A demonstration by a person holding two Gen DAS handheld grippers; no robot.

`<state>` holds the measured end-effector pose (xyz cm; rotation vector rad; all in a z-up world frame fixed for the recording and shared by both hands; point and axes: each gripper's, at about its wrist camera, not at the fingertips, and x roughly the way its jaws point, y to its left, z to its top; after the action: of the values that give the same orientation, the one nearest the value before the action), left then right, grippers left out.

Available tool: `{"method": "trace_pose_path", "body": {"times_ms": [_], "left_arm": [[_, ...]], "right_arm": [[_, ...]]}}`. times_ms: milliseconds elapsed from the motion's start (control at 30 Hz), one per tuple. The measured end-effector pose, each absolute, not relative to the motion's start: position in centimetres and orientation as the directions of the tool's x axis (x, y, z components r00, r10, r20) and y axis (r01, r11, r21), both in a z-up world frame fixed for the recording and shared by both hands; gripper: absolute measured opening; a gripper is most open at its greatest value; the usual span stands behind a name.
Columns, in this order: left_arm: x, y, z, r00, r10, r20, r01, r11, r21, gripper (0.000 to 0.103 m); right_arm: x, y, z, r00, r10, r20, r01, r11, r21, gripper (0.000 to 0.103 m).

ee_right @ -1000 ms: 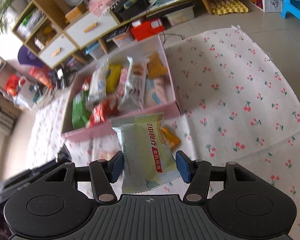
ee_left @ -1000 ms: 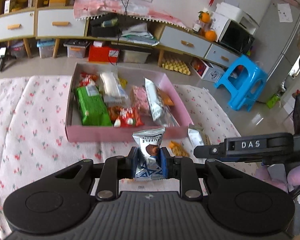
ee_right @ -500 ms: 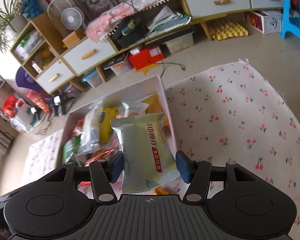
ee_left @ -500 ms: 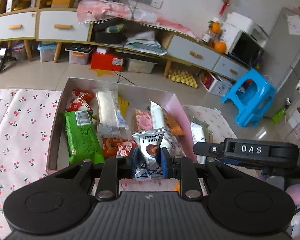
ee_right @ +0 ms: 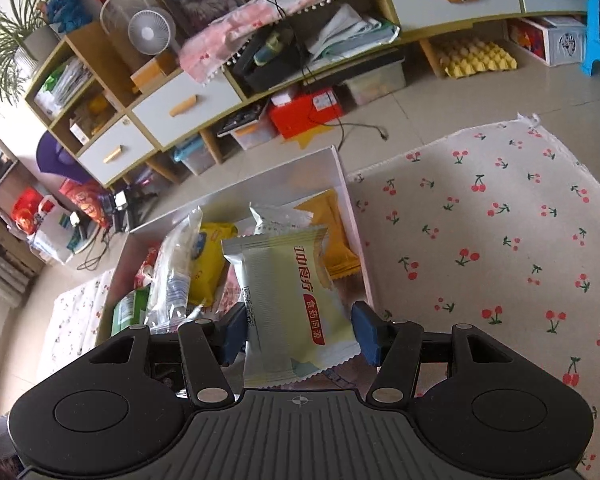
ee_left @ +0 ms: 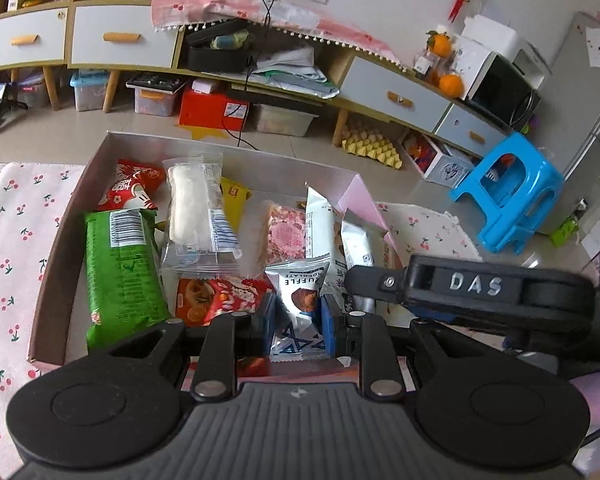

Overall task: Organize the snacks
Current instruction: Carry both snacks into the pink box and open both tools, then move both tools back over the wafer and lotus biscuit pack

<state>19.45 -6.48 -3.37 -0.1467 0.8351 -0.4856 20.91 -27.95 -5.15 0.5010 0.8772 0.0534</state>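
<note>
The pink box (ee_left: 48, 280) sits on the cherry-print cloth (ee_right: 500, 220), shallow-walled and already crowded with packets, and both tools hang over its near right end. Biggest thing inside is the green wrapper (ee_left: 120, 268) along the left wall, long and fairly stiff by the look of it, best pinched across its narrow width. Next to it lies the clear-wrapped white pastry (ee_left: 192, 208), soft and squashable I'd judge, so it wants a gentle hold on the crimped end rather than the middle. Over to the right tool (ee_right: 300, 332), whose blue pads are clamped on the two side edges of a pale green snack pack (ee_right: 288, 296), a puffy pillow bag standing up out of the jaws above the box's right end. It looks light and air-filled, with glossy film that could slide, so squeezing low across its width seems a sound choice. Smaller again is the silver chocolate truffle packet (ee_left: 300, 304), pinched tight in the left tool (ee_left: 298, 320), jaws closed right down on its lower half while the printed top sticks up over the box interior. That one is thin, crinkly foil around something small that might crush or melt under pressure; the flat seam is the safer spot to hold. Both packets hang just above the pile, neither one yet laid down.
</note>
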Motion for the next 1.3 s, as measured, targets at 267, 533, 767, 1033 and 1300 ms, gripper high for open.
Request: {"method": "trace_pose_path", "body": {"times_ms": [267,533,767,1033,1300], "left_arm": [[19.9,-6.0,-4.0,0.560,-0.454,-0.692,0.319,0.890,-0.326,0.022],[19.4,-6.3,-3.3,0.570,-0.457,-0.683,0.343,0.888,-0.307,0.032],[18.7,-6.1,-2.9,0.580,-0.437,-0.687,0.335,0.897,-0.288,0.055],[16.7,-6.1,-2.0,0.586,-0.404,-0.702,0.361,0.906,-0.220,0.071],[14.4,-5.5,-1.1,0.581,-0.368,-0.726,0.383,0.911,-0.156,0.084]], "right_arm": [[20.9,-28.1,-5.1,0.653,0.258,-0.712,0.149,0.878,0.456,0.058],[20.6,-28.4,-4.5,0.653,0.280,-0.703,0.162,0.856,0.491,0.066],[19.6,-28.5,-3.0,0.656,0.262,-0.708,0.158,0.870,0.467,0.073],[17.1,-28.0,-0.8,0.651,0.208,-0.730,0.158,0.904,0.398,0.081],[14.2,-27.2,0.9,0.631,0.178,-0.755,0.153,0.925,0.347,0.085]]}}
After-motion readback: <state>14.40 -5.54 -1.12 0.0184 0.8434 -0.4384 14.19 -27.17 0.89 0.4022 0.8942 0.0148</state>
